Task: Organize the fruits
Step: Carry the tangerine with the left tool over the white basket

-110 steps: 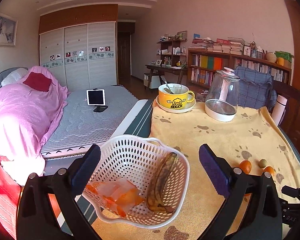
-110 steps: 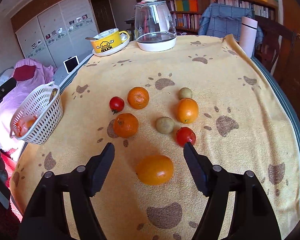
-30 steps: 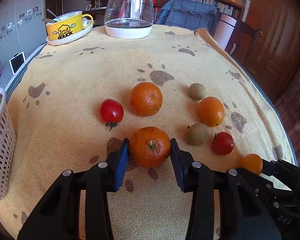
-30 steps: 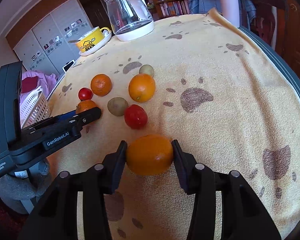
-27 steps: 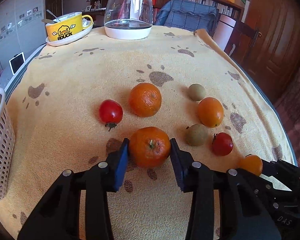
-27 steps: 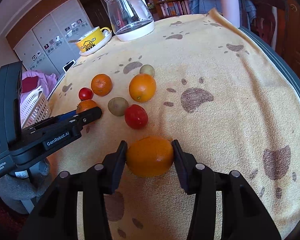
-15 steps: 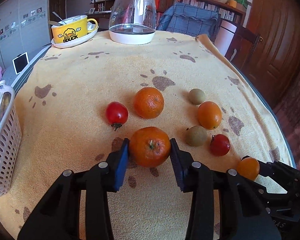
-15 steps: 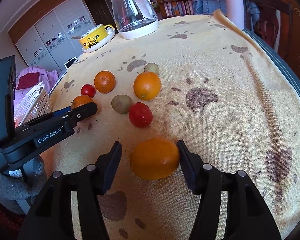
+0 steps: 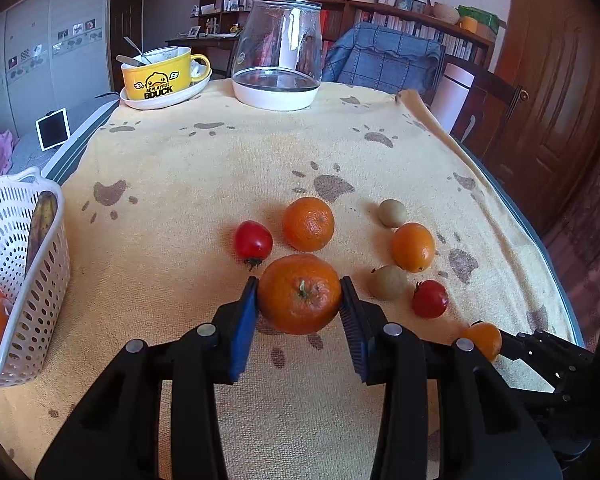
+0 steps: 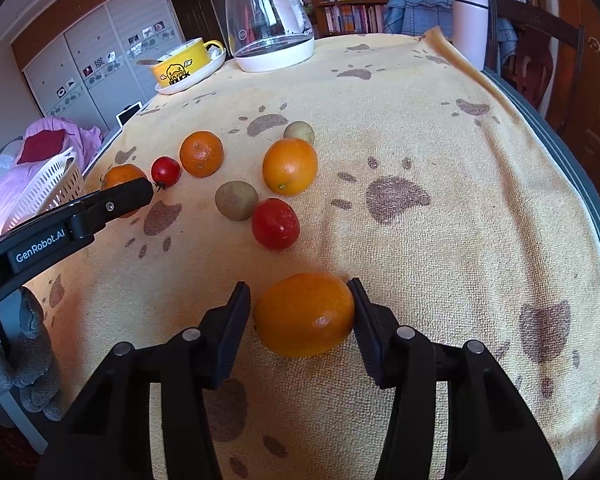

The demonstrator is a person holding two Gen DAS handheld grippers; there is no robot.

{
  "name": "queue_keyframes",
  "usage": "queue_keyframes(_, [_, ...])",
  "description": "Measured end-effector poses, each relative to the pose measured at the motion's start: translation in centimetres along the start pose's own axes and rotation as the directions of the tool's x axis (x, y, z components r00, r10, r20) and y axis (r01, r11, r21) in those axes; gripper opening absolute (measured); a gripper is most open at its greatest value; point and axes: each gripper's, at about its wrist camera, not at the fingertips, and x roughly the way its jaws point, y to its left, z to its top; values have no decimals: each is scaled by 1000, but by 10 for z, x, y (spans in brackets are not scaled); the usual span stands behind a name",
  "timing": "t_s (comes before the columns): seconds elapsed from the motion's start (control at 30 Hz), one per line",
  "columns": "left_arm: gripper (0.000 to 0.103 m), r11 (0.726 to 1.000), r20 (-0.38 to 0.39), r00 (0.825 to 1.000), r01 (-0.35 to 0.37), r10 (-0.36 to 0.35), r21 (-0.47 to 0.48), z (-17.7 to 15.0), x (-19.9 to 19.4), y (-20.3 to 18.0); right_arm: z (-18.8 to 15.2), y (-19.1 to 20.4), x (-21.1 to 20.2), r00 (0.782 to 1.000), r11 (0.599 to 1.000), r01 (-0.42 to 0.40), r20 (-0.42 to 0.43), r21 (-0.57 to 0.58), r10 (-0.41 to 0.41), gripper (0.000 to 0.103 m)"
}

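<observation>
The left gripper [image 9: 300, 300] was clamped on a mandarin [image 9: 299, 294], both pads touching it. The right gripper [image 10: 302, 316] had its jaws apart around an orange [image 10: 305, 314] on the yellow towel [image 10: 440, 184]. A white basket [image 9: 24, 272] stood at the far left.

Fruit on cloth: two tangerines [image 9: 299, 293] [image 9: 308, 223], two oranges [image 10: 304, 314] [image 10: 290, 165], two tomatoes [image 10: 275, 223] [image 10: 165, 171], two kiwis [image 10: 236, 200] [image 10: 299, 132]. One basket [image 9: 40, 280]; one banana [image 9: 40, 224] inside.

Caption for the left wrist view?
Left hand-held gripper clamps a tangerine above the paw-print cloth, basket at left.
</observation>
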Motion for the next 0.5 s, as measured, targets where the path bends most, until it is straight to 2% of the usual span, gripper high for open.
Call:
queue_keyframes(0.1, [41, 1000, 16, 1000, -14, 14, 1, 1, -6, 2, 0, -1, -1, 1000, 1000, 7, 2, 3, -7, 45])
queue_keyframes(0.5, [41, 997, 112, 991, -76, 79, -29, 4, -46, 25, 0, -3, -7, 1000, 1000, 0, 2, 25, 0, 45])
